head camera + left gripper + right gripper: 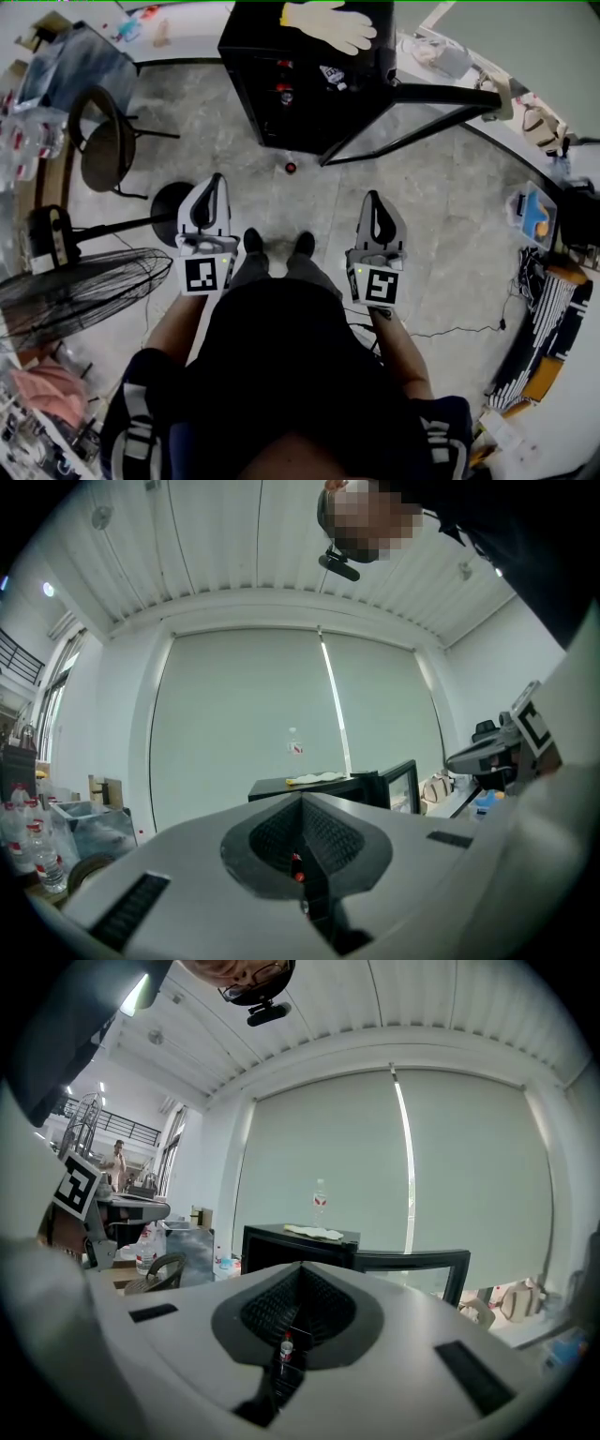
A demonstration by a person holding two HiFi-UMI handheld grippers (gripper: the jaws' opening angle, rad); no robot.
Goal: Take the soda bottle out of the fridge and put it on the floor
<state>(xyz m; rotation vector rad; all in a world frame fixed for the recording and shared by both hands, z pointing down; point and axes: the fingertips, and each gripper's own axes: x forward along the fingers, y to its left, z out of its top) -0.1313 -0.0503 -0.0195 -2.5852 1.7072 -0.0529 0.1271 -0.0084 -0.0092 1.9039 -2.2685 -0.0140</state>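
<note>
The person stands facing the fridge (309, 84), a gripper in each hand held out side by side over the floor (441, 225). The left gripper (217, 183) has its jaws pressed fully together with nothing between them. The right gripper (373, 199) is the same, jaws tight together and empty.

The bottle (291, 167) stands upright on the floor at twelve o'clock from the person's shoes (254, 242). It is just in front of the fridge's open front and well apart from both grippers. In each gripper view it shows small and far off through the notch below the closed jaws, with a red cap and a pale label; neither gripper touches it.

The fridge is black, and its glass door (441, 94) is swung wide open toward two o'clock. A pale glove (328, 23) lies flat on its top. Inside, a few small red and white items sit on the shelves, too small to tell what they are.

A chair (101, 141) stands at ten o'clock from the person, and a fan (84, 292) lies at nine o'clock, near the left arm.
</note>
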